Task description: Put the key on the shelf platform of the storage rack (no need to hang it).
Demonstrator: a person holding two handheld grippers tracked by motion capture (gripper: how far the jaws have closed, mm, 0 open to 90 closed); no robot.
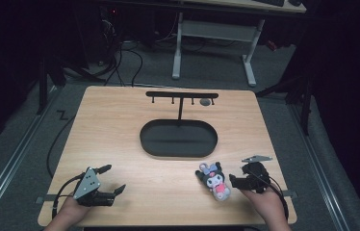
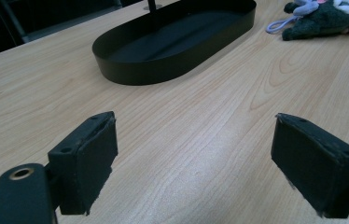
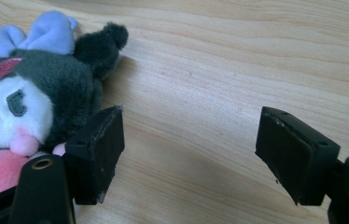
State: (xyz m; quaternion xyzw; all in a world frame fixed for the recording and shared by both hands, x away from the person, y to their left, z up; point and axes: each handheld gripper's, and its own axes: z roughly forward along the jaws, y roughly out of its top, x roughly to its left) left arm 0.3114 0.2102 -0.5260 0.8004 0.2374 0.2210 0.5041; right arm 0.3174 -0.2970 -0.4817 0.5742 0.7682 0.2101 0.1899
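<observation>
At the near edge of the counter (image 1: pixel 120 130), in the high view, the left gripper (image 1: pixel 113 179) is held at about seven o'clock, its jaws spread wide with nothing between them; in the left gripper view the same gripper (image 2: pixel 193 158) is seen with only bare wood in the gap. At about five o'clock the right gripper (image 1: pixel 235 181) is held in the person's right hand (image 1: pixel 264 204), pointing toward nine o'clock at the plush toy (image 1: pixel 215 179), which lies on the counter just beside it. In the right gripper view the right gripper (image 3: pixel 189 149) is seen wide open and holding nothing, the wood of the counter showing between its jaws; the plush toy (image 3: pixel 28 107) lies beside the jaw at the left of that view, and whether it is touched by that jaw cannot be told. The toy is dark-furred with a white face, a lilac bow and a pink body. Farther out, near the centre of the counter, a black oval tray (image 1: pixel 178 138) is set, and from its far side, at twelve o'clock, a black T-shaped stand (image 1: pixel 182 96) rises, with small pegs hanging under its crossbar. A small grey object (image 1: pixel 205 102) is seen under the crossbar's right end. Beyond the counter, a white desk frame (image 1: pixel 214 33) stands on the grey floor.
</observation>
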